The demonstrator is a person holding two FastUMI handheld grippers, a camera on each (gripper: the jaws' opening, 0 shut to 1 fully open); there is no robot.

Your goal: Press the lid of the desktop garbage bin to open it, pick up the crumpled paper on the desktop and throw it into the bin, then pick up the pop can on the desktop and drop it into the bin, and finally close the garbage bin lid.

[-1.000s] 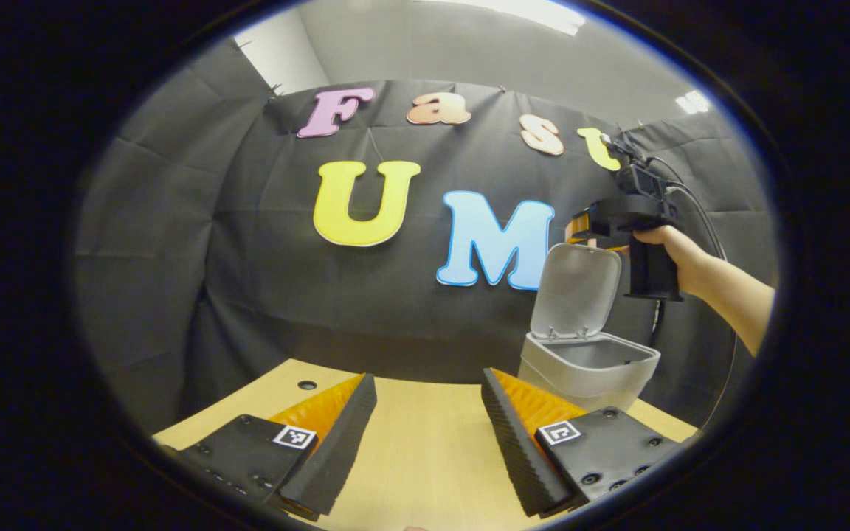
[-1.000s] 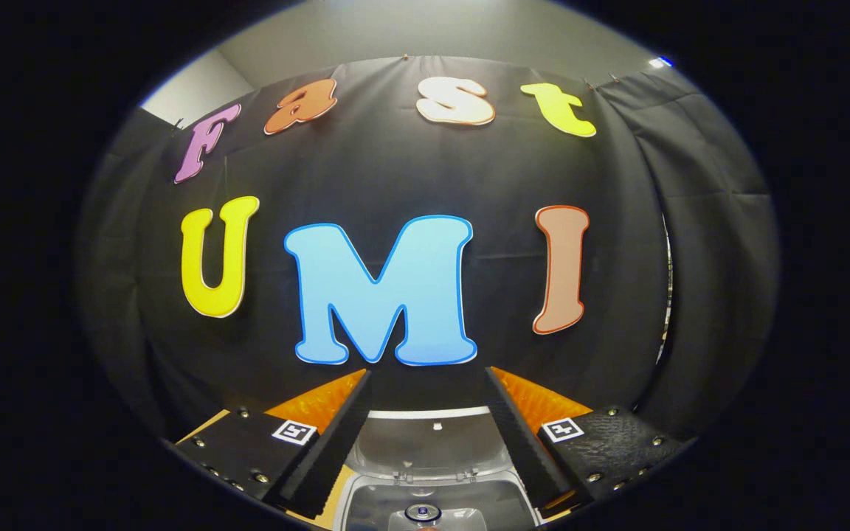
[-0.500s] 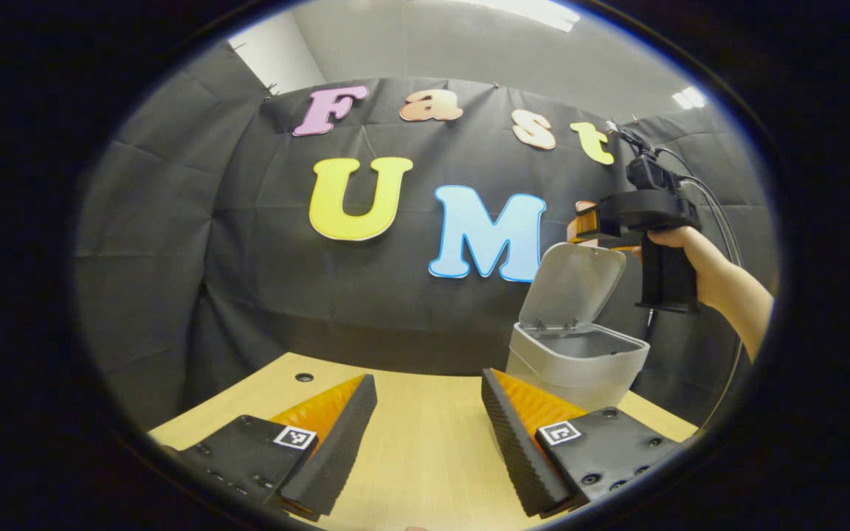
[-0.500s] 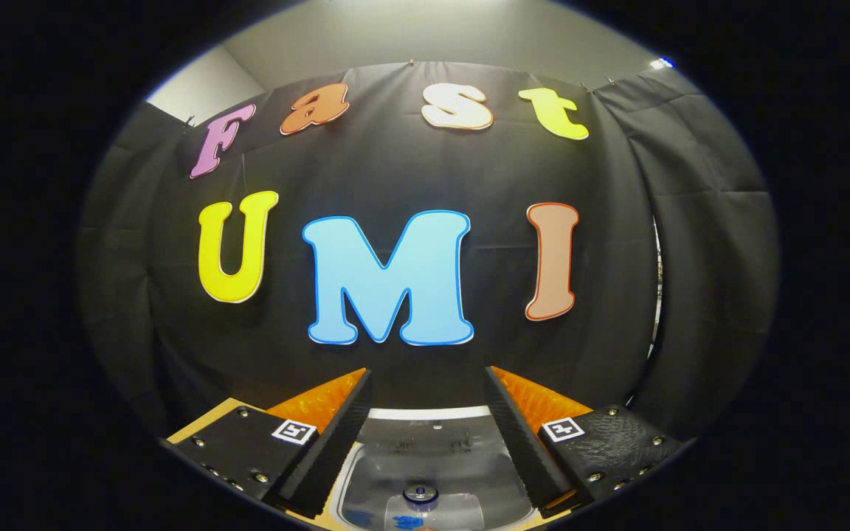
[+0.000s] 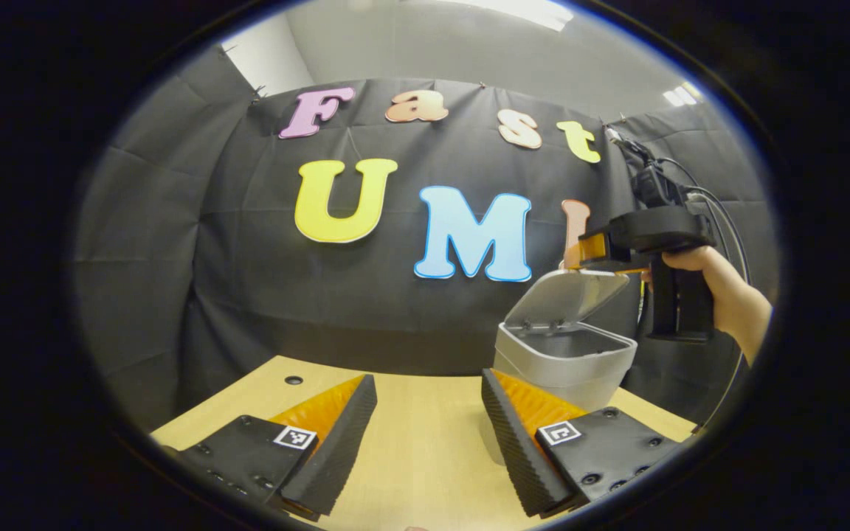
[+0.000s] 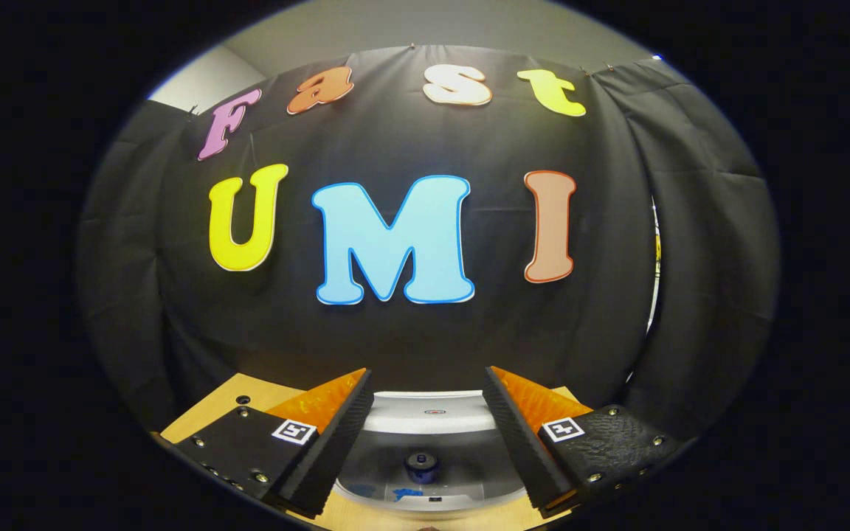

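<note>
The grey desktop bin [image 5: 565,361] stands on the wooden table at the right of the left gripper view. Its lid [image 5: 569,295] is tilted about halfway down. My right gripper [image 5: 589,254], held by a hand [image 5: 720,291], rests against the lid's raised edge. In the right gripper view my right gripper [image 6: 426,376] is open, with the lid's pale rim [image 6: 425,413] between and below its fingers. A dark blue can top [image 6: 421,466] shows under that rim. My left gripper [image 5: 429,380] hangs open over bare table, left of the bin.
The light wooden table [image 5: 425,442] runs up to the black cloth wall behind the bin. A small round hole [image 5: 294,380] marks the table's far left. The table's left corner [image 6: 211,413] shows beside my right gripper.
The lid has tipped from upright to about half shut as my right gripper came down and forward on it. My left gripper shifted slightly and stayed open.
</note>
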